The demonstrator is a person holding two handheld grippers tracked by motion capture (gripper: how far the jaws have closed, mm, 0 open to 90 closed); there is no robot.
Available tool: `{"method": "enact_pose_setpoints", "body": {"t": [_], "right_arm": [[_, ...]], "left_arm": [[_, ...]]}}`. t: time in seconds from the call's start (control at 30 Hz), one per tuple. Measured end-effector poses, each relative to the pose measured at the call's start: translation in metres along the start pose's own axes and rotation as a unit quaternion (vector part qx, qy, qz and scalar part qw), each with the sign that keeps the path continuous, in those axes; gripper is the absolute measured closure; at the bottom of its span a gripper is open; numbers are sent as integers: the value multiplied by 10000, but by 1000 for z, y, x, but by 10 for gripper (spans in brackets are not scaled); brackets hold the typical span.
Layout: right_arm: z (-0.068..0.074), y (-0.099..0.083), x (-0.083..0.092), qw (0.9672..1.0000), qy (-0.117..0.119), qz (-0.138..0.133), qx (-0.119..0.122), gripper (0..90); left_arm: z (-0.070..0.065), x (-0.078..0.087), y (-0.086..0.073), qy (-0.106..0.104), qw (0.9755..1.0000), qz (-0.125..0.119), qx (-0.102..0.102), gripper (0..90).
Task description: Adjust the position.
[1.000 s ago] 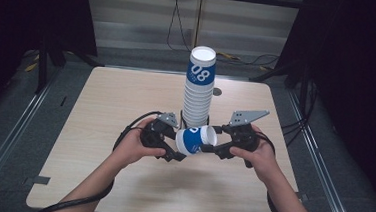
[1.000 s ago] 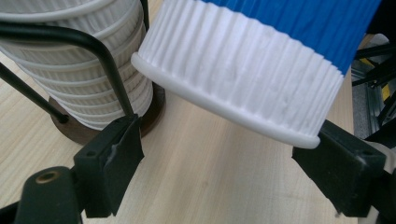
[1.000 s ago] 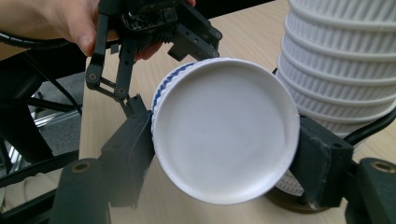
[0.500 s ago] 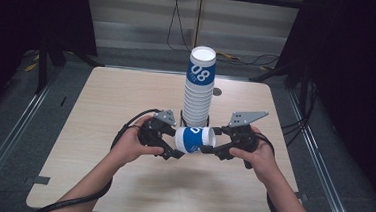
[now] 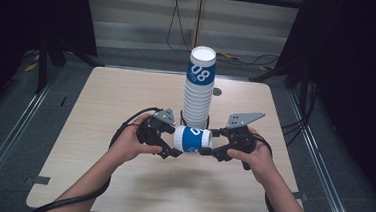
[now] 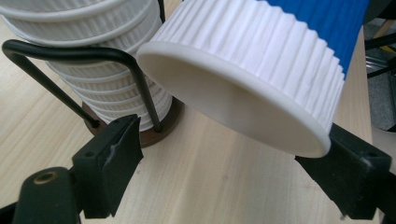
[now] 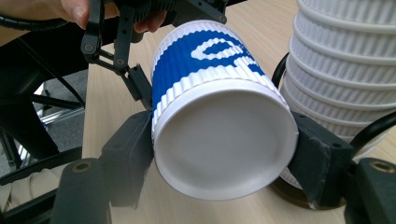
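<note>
Centre frame, low over the tabletop point(image 5: 95, 180), a light, crushable paper cup point(image 5: 192, 139) lies sideways: right claw point(image 7: 224, 154) clamps its stiffer base, left claw point(image 6: 224, 172) spread around its rim.

The number "08" is printed in white on the blue band of the top cup of the stack of ribbed paper cups point(image 5: 198, 89), as seen in the high view. White figures, probably the same "08", are carried on the blue band of the single cup point(image 5: 193, 139) held on its side, but they are turned and too small there to be read with certainty. In the right gripper view, part of a white figure is seen on that cup's point(image 7: 215, 112) blue band.
</note>
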State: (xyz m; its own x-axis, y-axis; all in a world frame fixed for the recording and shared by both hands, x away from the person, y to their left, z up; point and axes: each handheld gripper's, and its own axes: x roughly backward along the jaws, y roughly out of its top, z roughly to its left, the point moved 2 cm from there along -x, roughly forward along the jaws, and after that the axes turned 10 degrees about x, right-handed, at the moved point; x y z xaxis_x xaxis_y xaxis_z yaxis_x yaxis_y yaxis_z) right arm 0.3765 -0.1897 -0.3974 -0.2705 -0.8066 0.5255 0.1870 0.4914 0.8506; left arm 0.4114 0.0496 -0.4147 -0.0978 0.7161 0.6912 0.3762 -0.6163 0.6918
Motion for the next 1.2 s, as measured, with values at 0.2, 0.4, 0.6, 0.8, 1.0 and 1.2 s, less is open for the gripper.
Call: {"method": "enact_pose_setpoints", "body": {"t": [0.2, 0.4, 0.6, 0.8, 1.0, 1.2], "right_arm": [[1, -1, -3, 10000, 32, 44, -8, 283], [1, -1, -4, 10000, 16, 96, 11, 284], [0, 0, -4, 9999, -45, 125, 28, 285], [0, 2, -4, 9998, -16, 177, 35, 285], [0, 3, -6, 9997, -16, 226, 43, 285], [-1, 1, -6, 9996, -41, 265, 29, 285]], "left_arm": [[0, 3, 2, 88, 9999, -8, -110, 133], [-2, 3, 5, 161, 9997, -64, -166, 135], [-2, 2, 3, 166, 9997, -177, -56, 158], [-2, 2, 4, 175, 9997, -138, -117, 155], [-4, 1, 3, 85, 9998, -132, -100, 160], [-5, 3, 4, -69, 9997, -135, -213, 160]]}}
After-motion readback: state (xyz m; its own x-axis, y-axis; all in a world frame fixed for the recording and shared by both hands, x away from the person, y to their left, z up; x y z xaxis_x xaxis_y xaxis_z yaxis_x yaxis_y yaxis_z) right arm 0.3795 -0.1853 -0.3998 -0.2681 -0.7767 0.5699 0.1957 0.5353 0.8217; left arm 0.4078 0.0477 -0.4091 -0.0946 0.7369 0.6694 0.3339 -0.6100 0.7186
